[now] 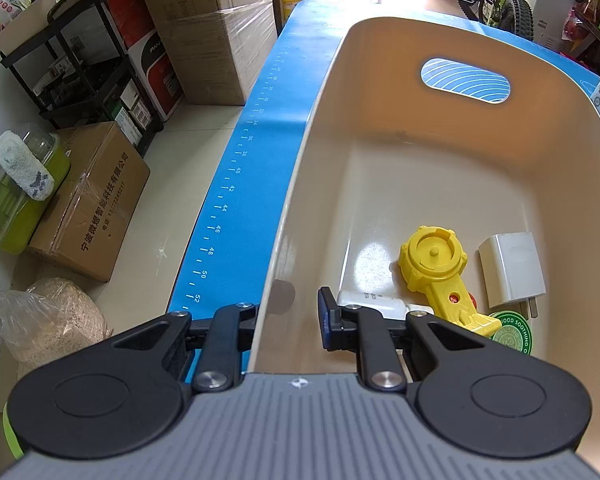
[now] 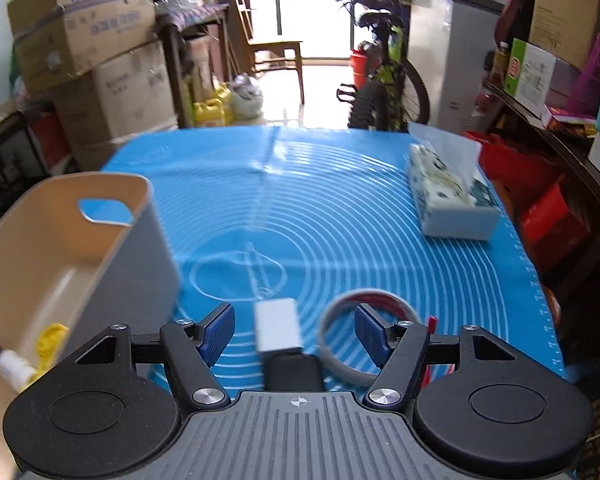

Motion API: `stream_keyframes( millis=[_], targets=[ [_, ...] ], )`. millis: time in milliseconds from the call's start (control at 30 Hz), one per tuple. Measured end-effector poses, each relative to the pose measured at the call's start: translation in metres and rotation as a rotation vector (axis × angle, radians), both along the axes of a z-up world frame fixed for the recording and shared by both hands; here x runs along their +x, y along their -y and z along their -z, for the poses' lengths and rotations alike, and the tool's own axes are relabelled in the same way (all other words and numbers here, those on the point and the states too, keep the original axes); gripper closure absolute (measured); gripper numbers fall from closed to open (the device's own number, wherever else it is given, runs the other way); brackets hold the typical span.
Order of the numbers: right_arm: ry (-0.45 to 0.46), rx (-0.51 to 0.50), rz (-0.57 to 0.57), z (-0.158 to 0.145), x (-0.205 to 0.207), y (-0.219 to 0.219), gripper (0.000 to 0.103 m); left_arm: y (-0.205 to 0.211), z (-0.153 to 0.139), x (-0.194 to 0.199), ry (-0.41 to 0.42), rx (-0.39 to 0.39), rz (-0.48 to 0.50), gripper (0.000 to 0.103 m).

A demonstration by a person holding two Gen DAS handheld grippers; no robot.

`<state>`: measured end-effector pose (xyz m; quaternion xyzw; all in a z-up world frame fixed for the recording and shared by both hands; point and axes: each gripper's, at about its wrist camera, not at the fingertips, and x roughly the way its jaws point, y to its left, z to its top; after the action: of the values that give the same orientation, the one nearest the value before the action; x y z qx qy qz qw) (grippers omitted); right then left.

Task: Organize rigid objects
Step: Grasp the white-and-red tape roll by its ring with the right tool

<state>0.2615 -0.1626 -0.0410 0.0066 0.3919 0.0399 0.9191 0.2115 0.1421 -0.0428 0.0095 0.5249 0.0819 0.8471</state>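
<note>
At the upper left of the left wrist view stood stacked cardboard boxes (image 1: 216,28) beside a black shelf cart (image 1: 80,64). In the right wrist view, a bicycle (image 2: 384,76) leaned at upper centre, a tissue pack (image 2: 450,196) lying right.

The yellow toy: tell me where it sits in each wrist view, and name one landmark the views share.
Left wrist view: the yellow toy lies on the bin floor, lower right of centre, beside the white charger.
Right wrist view: only a blurred yellow sliver shows at the lower left edge, inside the bin.
Shared landmark: the beige bin with its oval handle cutout, on the blue mat.
</note>
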Motion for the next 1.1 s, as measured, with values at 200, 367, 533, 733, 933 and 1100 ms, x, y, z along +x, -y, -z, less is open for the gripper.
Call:
stream_keyframes(
  millis=[200, 367, 533, 733, 933, 1100],
  targets=[
    [-0.036, -0.045, 0.006, 0.018, 0.009, 0.011, 0.036, 0.000, 0.000, 0.000, 0.000, 0.000, 0.000, 0.081],
    [-0.073, -0.075, 0.003, 0.031, 0.015, 0.013, 0.042, 0.000, 0.000, 0.000, 0.000, 0.000, 0.000, 0.081],
    [-0.088, -0.091, -0.015, 0.039, 0.021, 0.010, 0.045, -0.001, 0.000, -0.001, 0.000, 0.002, 0.000, 0.081],
    [-0.087, -0.103, -0.012, 0.045, 0.028, 0.008, 0.049, -0.003, 0.000, -0.002, -0.001, 0.006, 0.002, 0.081],
    [-0.115, -0.096, 0.003, 0.057, 0.037, 0.012, 0.057, -0.004, 0.000, -0.003, -0.001, 0.007, 0.002, 0.081],
    [-0.128, -0.079, -0.012, 0.064, 0.042, 0.011, 0.081, -0.003, 0.001, -0.002, -0.002, 0.010, 0.002, 0.081]
  ],
)
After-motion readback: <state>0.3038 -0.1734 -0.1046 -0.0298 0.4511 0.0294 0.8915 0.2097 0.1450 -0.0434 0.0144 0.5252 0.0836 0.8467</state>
